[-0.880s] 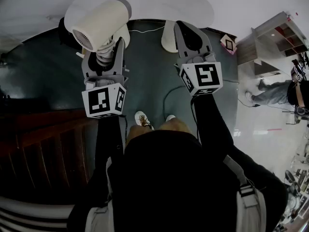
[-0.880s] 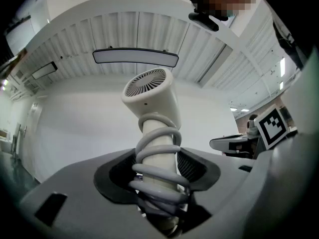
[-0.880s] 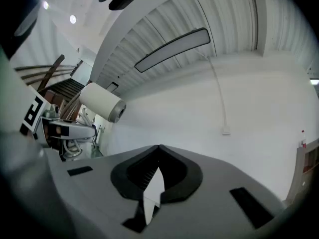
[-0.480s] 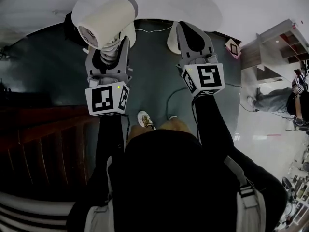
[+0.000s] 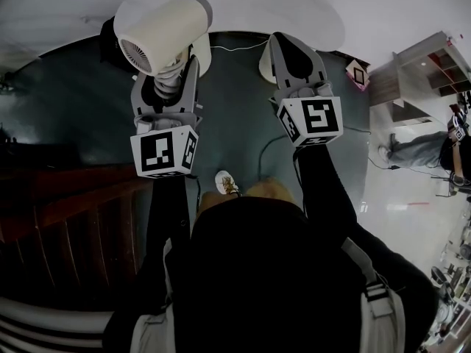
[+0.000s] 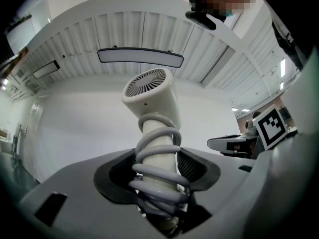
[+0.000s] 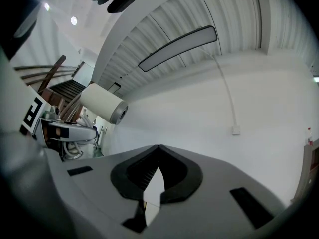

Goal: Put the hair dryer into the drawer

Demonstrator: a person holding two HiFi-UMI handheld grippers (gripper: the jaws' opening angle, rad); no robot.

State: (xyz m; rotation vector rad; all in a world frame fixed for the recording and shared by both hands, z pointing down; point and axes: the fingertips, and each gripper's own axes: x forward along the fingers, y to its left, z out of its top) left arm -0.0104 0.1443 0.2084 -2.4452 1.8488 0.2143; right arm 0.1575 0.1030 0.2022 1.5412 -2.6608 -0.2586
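The cream hair dryer point(image 5: 163, 31) is held upright in the air, its grille end facing me. My left gripper point(image 5: 168, 79) is shut on its handle, which has the grey cord coiled round it. In the left gripper view the hair dryer point(image 6: 149, 96) rises out of the left gripper point(image 6: 158, 168), with the pads pressing the coiled handle. My right gripper point(image 5: 294, 54) hangs beside it to the right, apart from the dryer. In its own view the right gripper point(image 7: 158, 151) has its tips together and nothing between them. No drawer is in view.
A white rounded surface point(image 5: 294, 6) lies just ahead of both grippers above the dark floor point(image 5: 81, 116). Dark wooden stairs point(image 5: 59, 204) are at the left. A shelf unit point(image 5: 412, 72) and a person point(image 5: 419, 149) are at the right. A cable point(image 5: 265, 145) runs across the floor.
Both grippers and the hair dryer have shifted slightly away from me and to the right. My foot below has stepped forward. The grip on the handle is the same.
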